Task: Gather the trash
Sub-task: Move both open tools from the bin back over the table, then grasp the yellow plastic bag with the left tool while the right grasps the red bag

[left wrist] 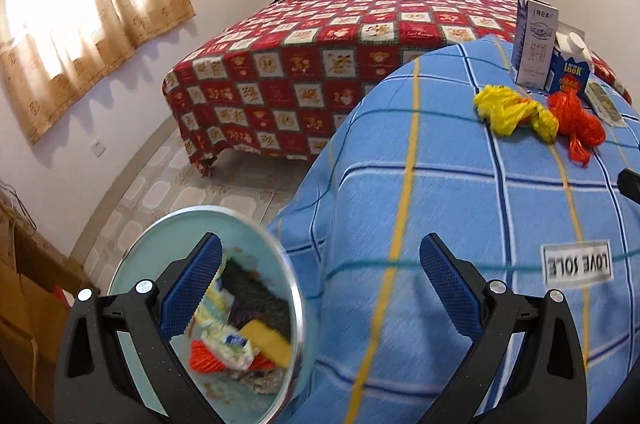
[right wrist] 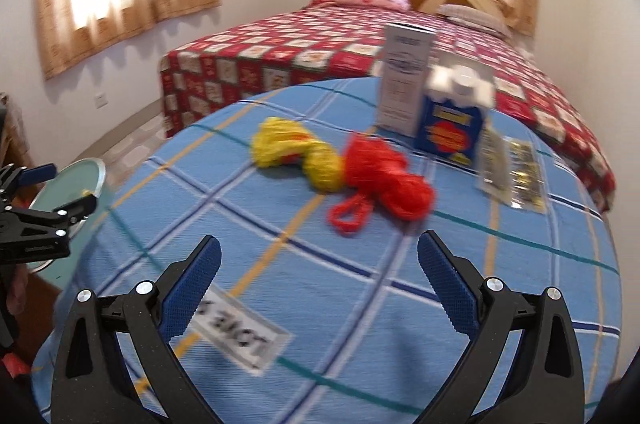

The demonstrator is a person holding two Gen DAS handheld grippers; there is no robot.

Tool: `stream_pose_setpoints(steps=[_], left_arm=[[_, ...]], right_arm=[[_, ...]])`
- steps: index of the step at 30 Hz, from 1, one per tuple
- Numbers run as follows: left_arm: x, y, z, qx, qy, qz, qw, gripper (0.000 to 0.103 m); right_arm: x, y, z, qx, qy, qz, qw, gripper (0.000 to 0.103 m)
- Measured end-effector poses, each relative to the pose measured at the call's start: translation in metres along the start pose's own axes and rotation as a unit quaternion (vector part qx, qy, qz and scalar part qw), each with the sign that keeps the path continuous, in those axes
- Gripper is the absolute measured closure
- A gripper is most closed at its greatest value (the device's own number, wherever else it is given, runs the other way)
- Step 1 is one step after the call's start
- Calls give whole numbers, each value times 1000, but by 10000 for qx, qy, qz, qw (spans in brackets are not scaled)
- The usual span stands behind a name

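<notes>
A crumpled yellow plastic bag [right wrist: 298, 153] and a red plastic bag [right wrist: 384, 179] lie on a table under a blue checked cloth [right wrist: 360, 284]. Behind them stand a tall white carton [right wrist: 404, 79] and a short blue carton [right wrist: 454, 115], with clear wrappers [right wrist: 512, 171] to the right. My right gripper [right wrist: 320, 282] is open just short of the red bag. My left gripper [left wrist: 322, 284] is open and empty at the table's left edge, above a pale blue trash bin [left wrist: 224, 324] with several wrappers inside. The yellow bag [left wrist: 512, 111] and red bag [left wrist: 576, 123] lie far right in the left wrist view.
A bed with a red patterned cover [left wrist: 340, 51] stands beyond the table. Curtained windows [left wrist: 84, 15] line the left wall. Cardboard boxes [left wrist: 24, 288] sit on the floor at left. A label reading LOVE [left wrist: 576, 262] is sewn on the cloth.
</notes>
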State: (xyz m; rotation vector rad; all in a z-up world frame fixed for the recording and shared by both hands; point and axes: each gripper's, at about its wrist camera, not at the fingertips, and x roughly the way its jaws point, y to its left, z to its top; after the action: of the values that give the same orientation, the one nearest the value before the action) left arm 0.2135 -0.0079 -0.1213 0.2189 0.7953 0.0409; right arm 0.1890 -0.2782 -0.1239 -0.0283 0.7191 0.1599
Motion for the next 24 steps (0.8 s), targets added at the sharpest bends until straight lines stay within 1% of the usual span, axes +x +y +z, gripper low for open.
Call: stream_pose_setpoints(steps=[7,12,13,14,16,18,21,24], left_arm=[[16,-21,19,0,-27,-9,10000,6],[33,-32,39,-101,-6,-24,9999,6],[36,-34,42,-106,6,-14,9999,6],[40,-37,47,-99,-1,3,10000,6],[44,-42,55,-59,-51,16,10000,6],[49,-46,61,-55,-75,22,10000,6],[58,-47,70,-178,-73,-8,9998,6],[65,-49,80,-305,-80,-66,9995,6]], right_arm=[[4,-39,-1,404,28,-418,9983,7],[13,-68,7,885,23,-664,9939,7],[15,-72,9,963,20,-664,9931,9],[16,-74,10,997,21,-660,9928,15],[21,-79,17,1111,35,-608,9919,23],[25,-80,22,1075,45,-612,9923,23],[35,-77,28,1006,108,-571,9932,25],[52,-77,31,1048,344,-454,9929,34]])
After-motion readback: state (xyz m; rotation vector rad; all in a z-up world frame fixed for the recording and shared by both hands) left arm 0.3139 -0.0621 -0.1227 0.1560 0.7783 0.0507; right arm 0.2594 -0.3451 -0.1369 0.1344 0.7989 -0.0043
